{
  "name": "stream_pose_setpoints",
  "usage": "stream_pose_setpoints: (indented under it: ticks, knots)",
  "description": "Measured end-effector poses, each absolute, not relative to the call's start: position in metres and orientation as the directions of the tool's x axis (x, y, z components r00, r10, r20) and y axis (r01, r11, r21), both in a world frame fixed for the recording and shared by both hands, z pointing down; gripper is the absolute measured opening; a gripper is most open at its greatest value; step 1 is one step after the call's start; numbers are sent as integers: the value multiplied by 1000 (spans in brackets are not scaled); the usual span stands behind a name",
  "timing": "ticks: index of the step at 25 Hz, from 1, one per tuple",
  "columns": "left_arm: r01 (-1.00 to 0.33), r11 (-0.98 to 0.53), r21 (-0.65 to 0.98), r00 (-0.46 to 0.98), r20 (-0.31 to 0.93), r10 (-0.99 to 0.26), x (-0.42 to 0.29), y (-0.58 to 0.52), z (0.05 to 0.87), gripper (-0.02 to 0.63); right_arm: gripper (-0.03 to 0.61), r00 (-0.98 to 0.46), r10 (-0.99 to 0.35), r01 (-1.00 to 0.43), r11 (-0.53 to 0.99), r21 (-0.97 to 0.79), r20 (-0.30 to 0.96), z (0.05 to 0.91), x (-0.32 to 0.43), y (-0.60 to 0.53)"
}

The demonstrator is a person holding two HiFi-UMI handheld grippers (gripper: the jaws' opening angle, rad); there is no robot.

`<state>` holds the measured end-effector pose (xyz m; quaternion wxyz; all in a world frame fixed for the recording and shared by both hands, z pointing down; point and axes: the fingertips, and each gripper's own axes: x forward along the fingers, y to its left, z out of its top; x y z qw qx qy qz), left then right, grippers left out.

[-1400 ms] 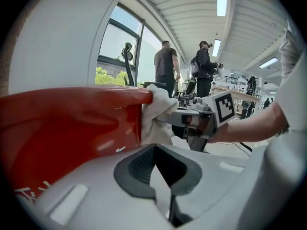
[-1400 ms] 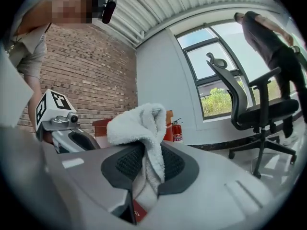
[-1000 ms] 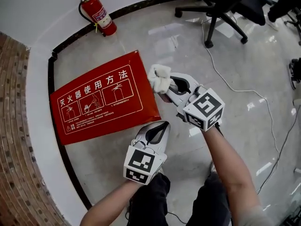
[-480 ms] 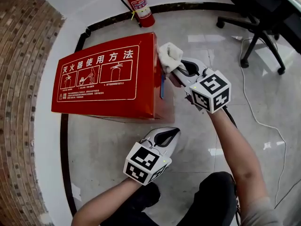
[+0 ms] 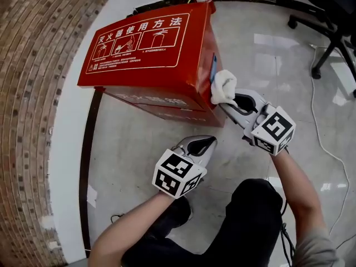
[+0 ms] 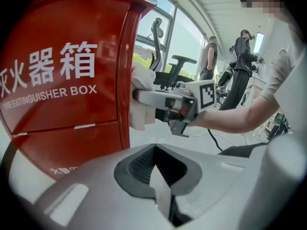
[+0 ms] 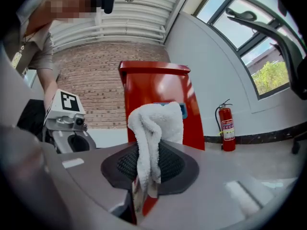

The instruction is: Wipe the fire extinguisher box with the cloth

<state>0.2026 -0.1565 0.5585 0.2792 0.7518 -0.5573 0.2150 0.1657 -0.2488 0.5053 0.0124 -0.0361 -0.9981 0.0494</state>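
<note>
At the box's point(image 5: 144, 65) right edge, your right gripper point(image 5: 227, 102) pinches the cloth point(image 5: 223, 87) against the red wall; your left gripper point(image 5: 208, 141) hangs nearby, jaws pressed together, empty.

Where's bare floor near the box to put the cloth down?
Bare tile: in front of the fire extinguisher box, left of the left gripper; and right of the box, up to the chair. Crowded: the box's corner, where the right gripper holds the cloth.
</note>
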Motion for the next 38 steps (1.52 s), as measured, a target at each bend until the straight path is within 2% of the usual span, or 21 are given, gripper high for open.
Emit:
stream_pose_setpoints:
  ticks: [4, 7, 15, 24, 28, 31, 38]
  knots:
    - [-976, -114, 186, 208, 638, -742, 196, -149, 570, 0, 91, -990, 135, 130, 982, -138, 29, 529, 180, -215]
    - [-979, -42, 200, 162, 631, -759, 190, -150, 576, 0, 89, -991, 133, 125, 978, -168, 35, 541, 185, -209]
    - [-981, 16, 192, 118, 662, -740, 177, -127, 593, 0, 89, -994, -23, -49, 969, -241, 110, 586, 156, -276]
    - [-979, 24, 204, 122, 671, -731, 171, -110, 612, 0, 87, -946, -167, -247, 926, -286, 277, 659, 122, -366]
    - [-977, 24, 212, 128, 673, -729, 169, -107, 623, 0, 87, -920, -181, -301, 895, -329, 348, 695, 116, -375]
    - [-976, 16, 219, 142, 681, -719, 171, -104, 634, 0, 87, -929, -143, -267, 897, -351, 340, 704, 124, -354]
    - [-973, 13, 231, 155, 694, -703, 173, -110, 648, 0, 87, -969, 1, -83, 939, -333, 245, 685, 152, -276]
